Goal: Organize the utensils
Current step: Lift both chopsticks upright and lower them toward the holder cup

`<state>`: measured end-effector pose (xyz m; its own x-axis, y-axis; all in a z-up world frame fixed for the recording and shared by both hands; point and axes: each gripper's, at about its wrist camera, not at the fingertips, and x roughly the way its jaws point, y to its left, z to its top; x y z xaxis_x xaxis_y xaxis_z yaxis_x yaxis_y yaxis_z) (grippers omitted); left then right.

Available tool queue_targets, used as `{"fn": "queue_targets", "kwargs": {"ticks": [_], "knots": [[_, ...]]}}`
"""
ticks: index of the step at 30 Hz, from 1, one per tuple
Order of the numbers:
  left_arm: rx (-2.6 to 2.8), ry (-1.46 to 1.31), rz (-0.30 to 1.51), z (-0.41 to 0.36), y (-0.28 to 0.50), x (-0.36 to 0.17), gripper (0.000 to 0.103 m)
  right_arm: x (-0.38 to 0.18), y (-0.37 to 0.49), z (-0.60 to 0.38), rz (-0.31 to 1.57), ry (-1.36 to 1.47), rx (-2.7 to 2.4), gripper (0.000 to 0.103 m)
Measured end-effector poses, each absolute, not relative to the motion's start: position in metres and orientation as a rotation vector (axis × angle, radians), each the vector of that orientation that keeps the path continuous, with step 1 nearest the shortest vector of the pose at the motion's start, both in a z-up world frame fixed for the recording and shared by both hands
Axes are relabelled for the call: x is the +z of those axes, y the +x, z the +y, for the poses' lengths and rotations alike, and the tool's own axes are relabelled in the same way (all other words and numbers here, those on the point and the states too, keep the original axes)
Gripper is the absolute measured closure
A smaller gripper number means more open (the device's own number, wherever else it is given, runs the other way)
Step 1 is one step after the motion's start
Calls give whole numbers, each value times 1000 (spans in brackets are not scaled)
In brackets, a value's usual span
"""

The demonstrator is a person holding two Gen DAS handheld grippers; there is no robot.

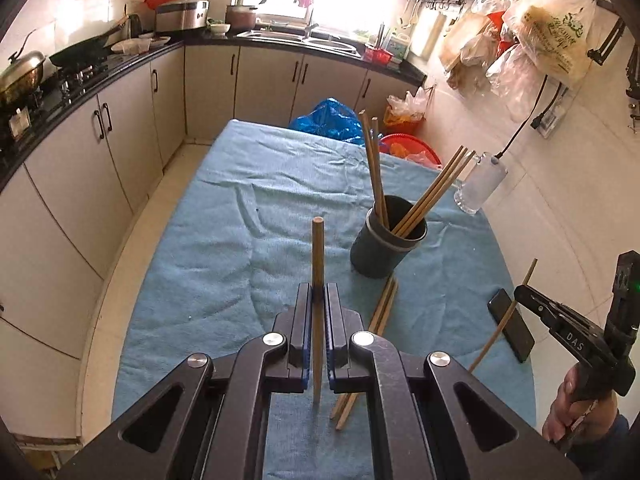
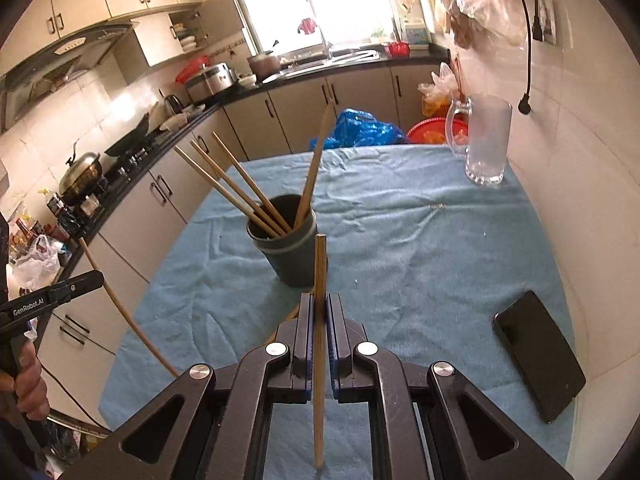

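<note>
- My left gripper point(image 1: 319, 292) is clamped on one wooden chopstick point(image 1: 318, 264), which stands upright between the blue pads with its blunt end above the fingertips.
- My right gripper point(image 2: 320, 304) is likewise clamped on a second chopstick point(image 2: 320, 280), upright and leaning very slightly (its lower tip hangs over the blue cloth point(image 2: 400, 240)).
- The dark cup point(image 1: 384, 248) stands on the cloth ahead of both grippers, holding several chopsticks that fan out to either side.
- A loose pair of chopsticks point(image 1: 382, 312) lies flat on the cloth just beside the cup's base, running toward my left gripper.
- A black phone point(image 2: 538, 354) lies near the table's right edge, and a glass mug point(image 2: 486, 140) stands at the far right corner.
</note>
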<state>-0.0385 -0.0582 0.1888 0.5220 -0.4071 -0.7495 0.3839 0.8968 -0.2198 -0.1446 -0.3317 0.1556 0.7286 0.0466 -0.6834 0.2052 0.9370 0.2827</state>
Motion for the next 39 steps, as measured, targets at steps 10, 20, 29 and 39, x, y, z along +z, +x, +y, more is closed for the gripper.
{"fn": "queue_targets", "kwargs": {"ticks": [10,20,29,39], "knots": [[-454,-28,861,-56,-45,208,98,173,-152,-337,692,350,-87,97],[-457,-21,831,-59,-49,222,98,196,-156,-345,639,348,-92,97],[-473,6,803,-67,-53,237,98,211,-160,-359,595,385,-105,97],[-519,16,780,-88,-48,265,98,225,-153,-375,557,421,-105,97]]}}
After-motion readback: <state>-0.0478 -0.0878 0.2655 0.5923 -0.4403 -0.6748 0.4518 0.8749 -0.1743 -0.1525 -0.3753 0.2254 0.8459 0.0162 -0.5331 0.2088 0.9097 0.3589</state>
